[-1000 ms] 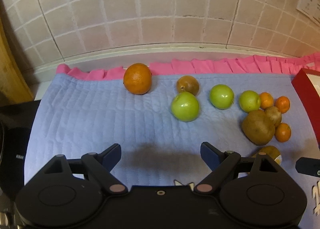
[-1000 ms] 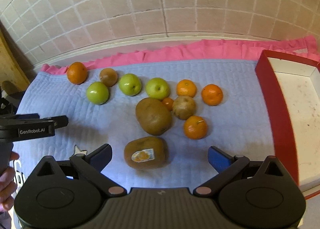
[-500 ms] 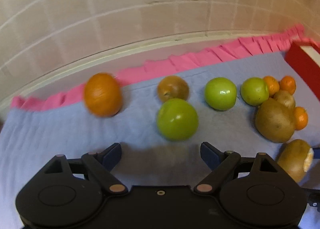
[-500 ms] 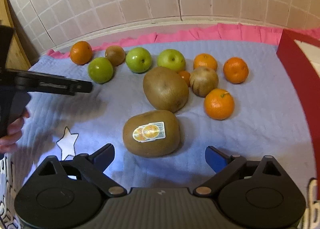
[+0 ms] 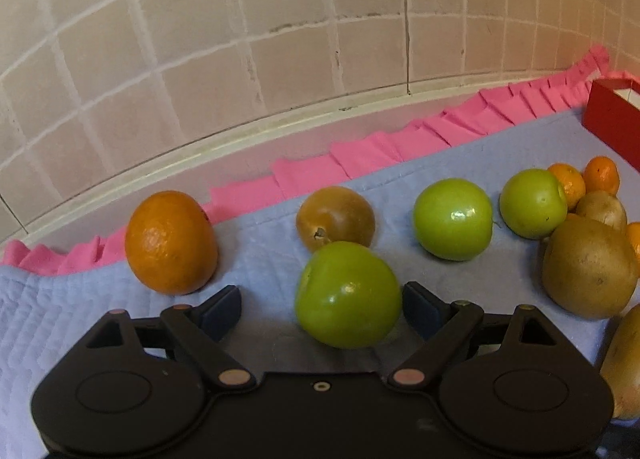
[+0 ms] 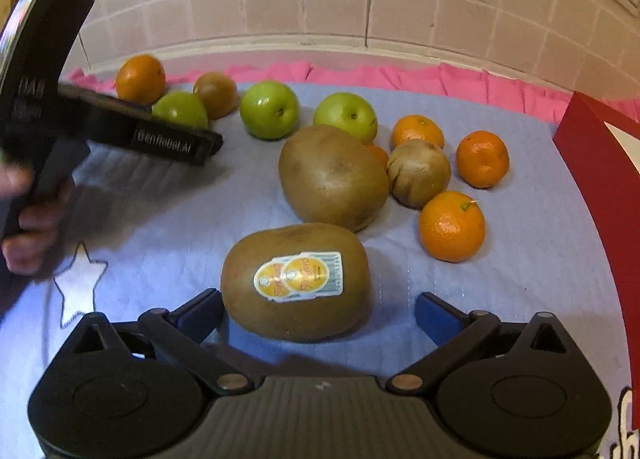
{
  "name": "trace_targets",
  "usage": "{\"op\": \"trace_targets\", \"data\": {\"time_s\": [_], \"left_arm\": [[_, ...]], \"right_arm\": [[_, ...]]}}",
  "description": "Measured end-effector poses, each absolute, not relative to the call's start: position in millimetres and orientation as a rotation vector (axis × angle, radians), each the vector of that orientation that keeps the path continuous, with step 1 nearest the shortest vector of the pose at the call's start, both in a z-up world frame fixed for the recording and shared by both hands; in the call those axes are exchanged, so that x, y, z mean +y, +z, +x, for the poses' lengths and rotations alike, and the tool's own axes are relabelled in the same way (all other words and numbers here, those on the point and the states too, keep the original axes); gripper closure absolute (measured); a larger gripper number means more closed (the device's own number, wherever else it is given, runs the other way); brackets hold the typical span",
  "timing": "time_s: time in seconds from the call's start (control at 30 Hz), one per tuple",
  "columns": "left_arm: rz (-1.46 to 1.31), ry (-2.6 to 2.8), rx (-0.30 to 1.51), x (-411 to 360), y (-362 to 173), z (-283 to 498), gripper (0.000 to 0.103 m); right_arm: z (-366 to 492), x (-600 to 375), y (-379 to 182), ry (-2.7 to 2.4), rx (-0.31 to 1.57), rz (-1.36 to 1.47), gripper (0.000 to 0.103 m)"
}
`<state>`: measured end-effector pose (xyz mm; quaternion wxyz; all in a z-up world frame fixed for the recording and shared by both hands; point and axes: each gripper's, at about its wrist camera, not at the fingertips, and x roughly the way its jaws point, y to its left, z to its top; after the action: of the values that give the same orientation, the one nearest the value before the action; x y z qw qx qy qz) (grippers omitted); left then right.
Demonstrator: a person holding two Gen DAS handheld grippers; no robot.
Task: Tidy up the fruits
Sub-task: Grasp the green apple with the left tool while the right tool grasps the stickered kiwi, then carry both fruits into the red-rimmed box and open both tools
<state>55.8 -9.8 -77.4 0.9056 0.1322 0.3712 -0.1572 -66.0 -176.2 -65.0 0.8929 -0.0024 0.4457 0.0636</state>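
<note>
Left wrist view: the left gripper point(image 5: 322, 309) stands spread around a green apple point(image 5: 347, 294) on the blue mat point(image 5: 80, 319), its right pad beside the skin, its left pad apart. The right gripper point(image 6: 320, 317), jaws wide and gripping nothing, flanks a stickered kiwi point(image 6: 296, 281) near the mat's front, left of the red box point(image 6: 600, 163).

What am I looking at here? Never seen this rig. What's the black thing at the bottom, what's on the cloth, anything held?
No robot: a person holds one two-finger tool in each hand, each with a fisheye camera looking along its fingers. The left tool is open around a green apple, not gripping. The right tool is open around a stickered kiwi. More apples, oranges and kiwis lie on the blue quilted cloth; a red box sits at the right. Nothing is held.
</note>
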Motion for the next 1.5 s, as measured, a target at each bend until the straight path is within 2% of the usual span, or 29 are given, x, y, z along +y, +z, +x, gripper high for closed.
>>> {"op": "trace_targets", "data": {"time_s": [0.03, 0.07, 0.1, 0.13, 0.37, 0.6, 0.8, 0.97, 1.17, 1.33, 1.5], "left_arm": [[0.256, -0.321, 0.765, -6, -75, 55, 0.008], [0.242, -0.317, 0.763, -4, -73, 54, 0.019], [0.229, -0.317, 0.750, -1, -70, 53, 0.029], [0.215, -0.326, 0.743, 1, -66, 52, 0.045], [0.150, -0.273, 0.744, 9, -47, 45, 0.045], [0.156, -0.296, 0.642, -12, 14, 42, 0.045], [0.055, -0.420, 0.623, -74, 78, 65, 0.045], [0.064, -0.541, 0.639, -154, 100, 71, 0.045], [0.070, -0.739, 0.740, -254, 88, 67, 0.045], [0.164, -0.815, 0.871, -338, 54, 61, 0.045], [0.222, -0.848, 1.005, -390, 15, 52, 0.045]], "right_arm": [[-67, -177, -63, 0.141, 0.910, 0.004, 0.008], [-69, -179, -60, 0.153, 0.894, 0.018, 0.016], [-70, -181, -56, 0.176, 0.877, 0.043, 0.030], [-71, -183, -53, 0.182, 0.871, 0.068, 0.033], [-75, -203, -41, 0.195, 0.858, 0.182, 0.034], [-74, -245, 16, 0.194, 0.745, 0.220, 0.034], [-74, -314, 69, 0.095, 0.616, 0.206, 0.034], [-74, -374, 79, -0.015, 0.604, 0.219, 0.034], [-78, -438, 55, -0.118, 0.693, 0.298, 0.034], [-76, -473, 26, -0.178, 0.843, 0.338, 0.034], [-76, -492, -4, -0.192, 0.978, 0.397, 0.034]]}}
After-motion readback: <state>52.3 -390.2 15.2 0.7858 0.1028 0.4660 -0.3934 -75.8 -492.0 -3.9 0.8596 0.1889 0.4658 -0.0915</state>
